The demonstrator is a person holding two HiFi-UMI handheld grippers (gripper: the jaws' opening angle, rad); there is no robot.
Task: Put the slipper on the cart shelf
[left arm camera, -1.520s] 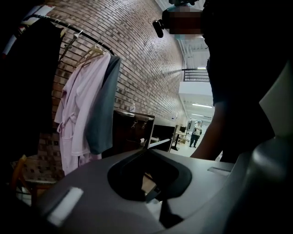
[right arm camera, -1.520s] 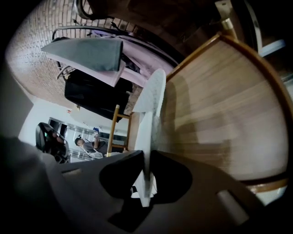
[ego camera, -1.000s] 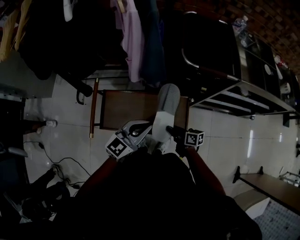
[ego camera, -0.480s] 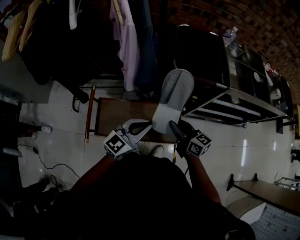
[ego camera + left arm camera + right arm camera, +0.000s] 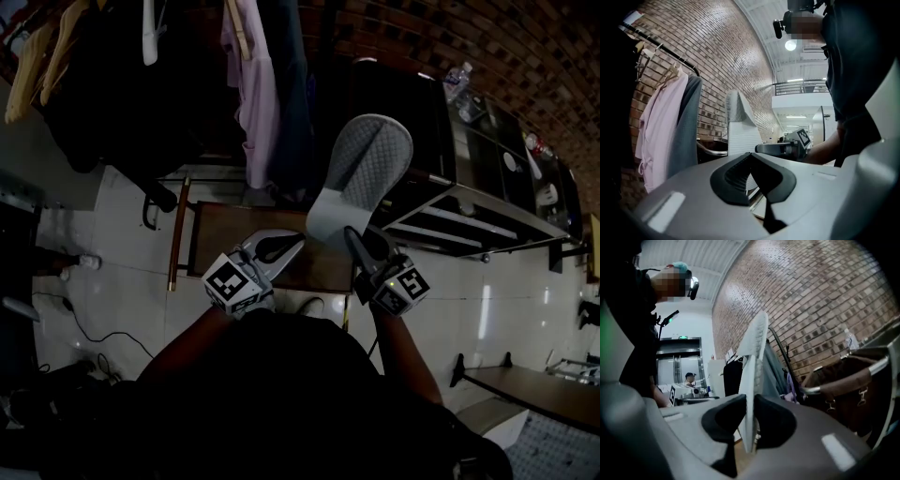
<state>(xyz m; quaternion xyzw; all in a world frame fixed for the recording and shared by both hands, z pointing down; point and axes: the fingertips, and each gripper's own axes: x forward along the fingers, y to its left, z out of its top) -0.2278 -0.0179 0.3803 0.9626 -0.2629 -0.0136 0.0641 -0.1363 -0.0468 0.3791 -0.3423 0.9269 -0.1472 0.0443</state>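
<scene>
- Slipper, pale grey, in the air over the far edge of the low brown surface. Dotted sole towards the head camera, toe pointing far and up.
- Seen edge-on and upright from the right gripper view, with a thin edge of the near end between the pads.
- Right gripper pinching that near end; jaws narrow but not fully together, slipper firmly between them.
- Changed over the last second: lifted well clear of the brown surface, where it was low and narrow to the eye. Rolled so the sole now shows broad. Toe now overlapping the dark cart top.
- Left gripper just to the left, pads pressed together on nothing, clear of the slipper. Risen a little too.
- Cart shelf, pale metal tiers, to the right and far of the slipper, not yet reached.
- Judgement: pick-up finished, carry under way. Next, swing right and lower onto a tier.
- Risk: thin edge grip, possible pivot in transit.
- Hanging clothes far left, out of the way.
</scene>
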